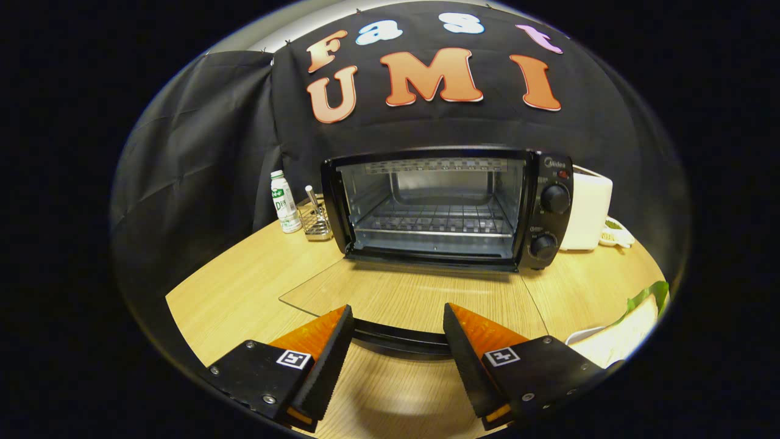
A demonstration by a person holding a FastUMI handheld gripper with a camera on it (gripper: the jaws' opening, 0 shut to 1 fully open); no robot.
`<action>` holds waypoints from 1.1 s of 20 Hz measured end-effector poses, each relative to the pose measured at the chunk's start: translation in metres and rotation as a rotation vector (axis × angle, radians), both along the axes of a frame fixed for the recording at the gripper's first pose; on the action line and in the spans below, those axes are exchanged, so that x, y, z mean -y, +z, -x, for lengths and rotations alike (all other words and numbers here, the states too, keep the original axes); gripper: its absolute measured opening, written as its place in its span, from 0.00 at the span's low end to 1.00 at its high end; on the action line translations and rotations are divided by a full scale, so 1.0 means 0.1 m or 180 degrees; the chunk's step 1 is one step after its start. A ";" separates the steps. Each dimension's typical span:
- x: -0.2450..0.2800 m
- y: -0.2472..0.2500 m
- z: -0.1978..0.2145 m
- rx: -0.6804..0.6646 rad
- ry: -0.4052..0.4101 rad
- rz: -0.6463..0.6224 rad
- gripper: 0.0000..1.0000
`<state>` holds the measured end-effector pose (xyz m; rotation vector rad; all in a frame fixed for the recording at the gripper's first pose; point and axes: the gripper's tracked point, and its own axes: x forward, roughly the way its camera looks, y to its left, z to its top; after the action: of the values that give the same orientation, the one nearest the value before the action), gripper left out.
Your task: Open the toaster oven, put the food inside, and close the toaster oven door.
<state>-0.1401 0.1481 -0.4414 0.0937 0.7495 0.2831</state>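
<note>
The gripper (399, 317) is spread wide, grasping nothing, above the curved black handle (399, 340) of the lowered glass door (414, 292). Beyond stands the boxy black toaster oven (448, 207), its wire rack (434, 221) bare, on the wood-grain table (244, 286).

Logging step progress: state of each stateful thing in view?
toaster oven: open, rack bare, no food inside
glass door: folded down flat
door handle: between the fingers, not pinched
gripper: open
bottle: upright, capped, beside the oven
</note>
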 end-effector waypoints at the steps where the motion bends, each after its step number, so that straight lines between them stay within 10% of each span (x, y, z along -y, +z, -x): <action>1: 0.01 -0.06 0.03 -0.0078 -0.0018 -0.0030 0.88; 22: 1.19 1.05 -0.06 0.0033 -0.0288 -0.0080 0.95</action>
<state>-0.1336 0.0289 -0.3362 0.1495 0.7295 0.2067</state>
